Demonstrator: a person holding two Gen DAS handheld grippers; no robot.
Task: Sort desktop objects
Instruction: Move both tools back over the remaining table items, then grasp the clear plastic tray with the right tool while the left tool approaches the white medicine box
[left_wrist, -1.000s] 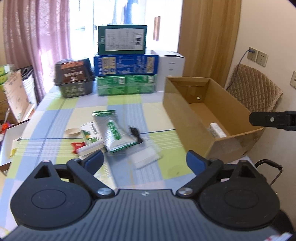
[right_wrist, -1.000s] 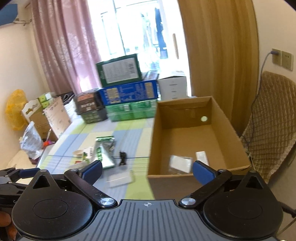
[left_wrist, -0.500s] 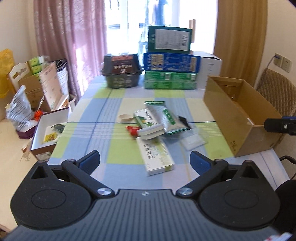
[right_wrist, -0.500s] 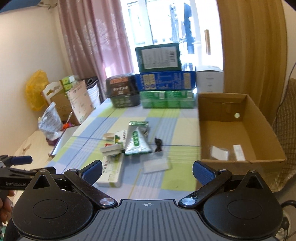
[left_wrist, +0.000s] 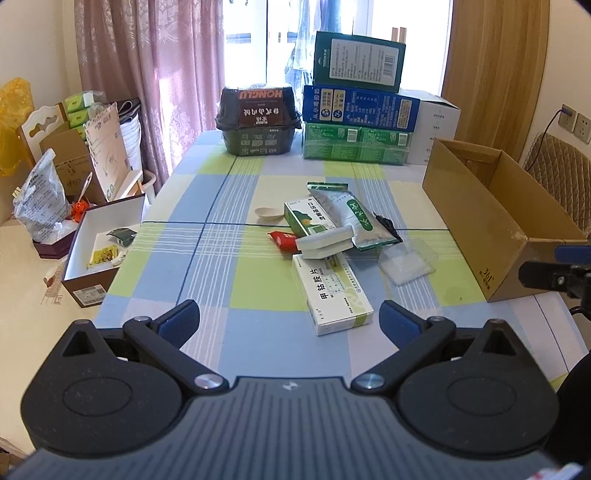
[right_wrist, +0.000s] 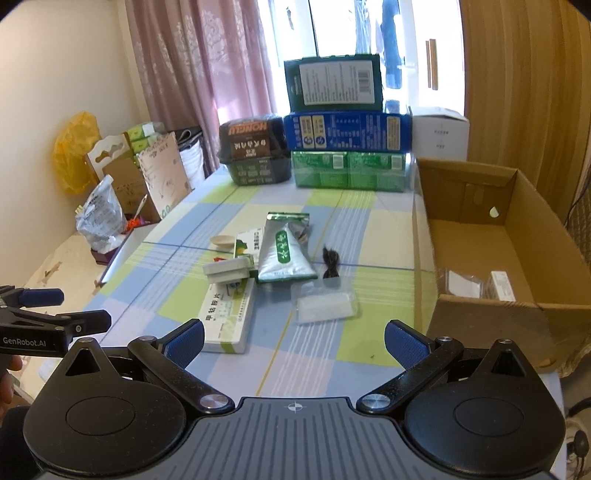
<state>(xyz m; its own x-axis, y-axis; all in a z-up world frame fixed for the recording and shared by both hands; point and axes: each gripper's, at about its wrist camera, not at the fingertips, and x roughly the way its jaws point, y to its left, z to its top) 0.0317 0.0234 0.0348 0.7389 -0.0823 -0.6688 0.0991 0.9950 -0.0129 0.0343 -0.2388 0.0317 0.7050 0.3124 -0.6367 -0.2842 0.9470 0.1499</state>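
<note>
Blue, green and white checked tablecloth. Plain brown cardboard box, right. White-and-green flat medicine carton, centre. Silver-green foil pouch. Pink patterned curtain, upper left.

1. The left tool sits at the bottom of its own view. Its two blue fingers are spread wide apart and hold nothing.
2. The right tool fills the bottom of its view. Its fingers are wide apart too, with nothing between them.
3. A bit of a hand shows at the left edge of the right view.
</note>
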